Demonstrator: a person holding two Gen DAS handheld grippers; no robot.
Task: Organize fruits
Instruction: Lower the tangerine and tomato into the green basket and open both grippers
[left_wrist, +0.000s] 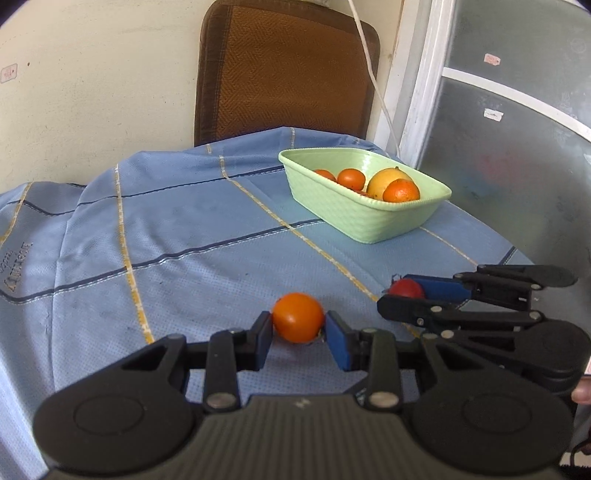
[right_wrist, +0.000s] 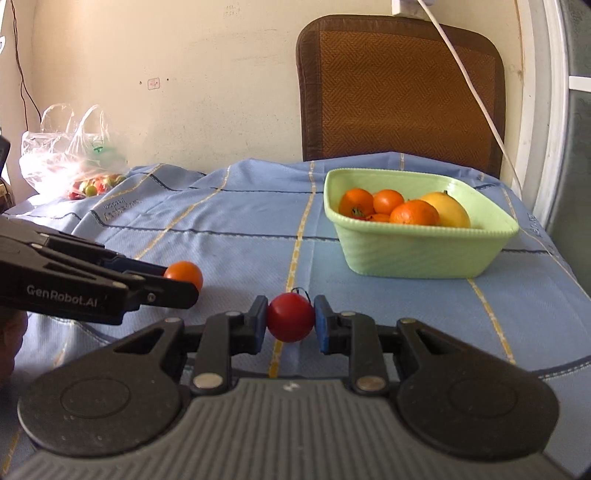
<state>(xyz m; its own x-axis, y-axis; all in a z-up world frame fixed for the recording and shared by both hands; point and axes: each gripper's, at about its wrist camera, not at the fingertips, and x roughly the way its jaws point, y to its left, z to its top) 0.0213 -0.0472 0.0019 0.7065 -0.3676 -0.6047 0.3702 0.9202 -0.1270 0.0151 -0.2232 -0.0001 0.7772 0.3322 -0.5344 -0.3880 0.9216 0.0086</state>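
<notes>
An orange fruit (left_wrist: 298, 316) is pinched between the pads of the left claw (left_wrist: 298, 332), low in the centre of the left wrist view, at or just above the blue checked cloth (left_wrist: 166, 221) that covers the surface. A red fruit (right_wrist: 290, 317) is pinched likewise by the right claw (right_wrist: 290, 325), low in the centre of the right wrist view. The green basket (right_wrist: 413, 254), at right of centre, is already loaded with several orange fruits and one yellow fruit (right_wrist: 448, 208), so much of the sorting is judged done. The two gripped fruits are left to be carried there. A plastic bag (right_wrist: 70, 155) with more small fruits is seen at upper left; whether it belongs to the task cannot be told
</notes>
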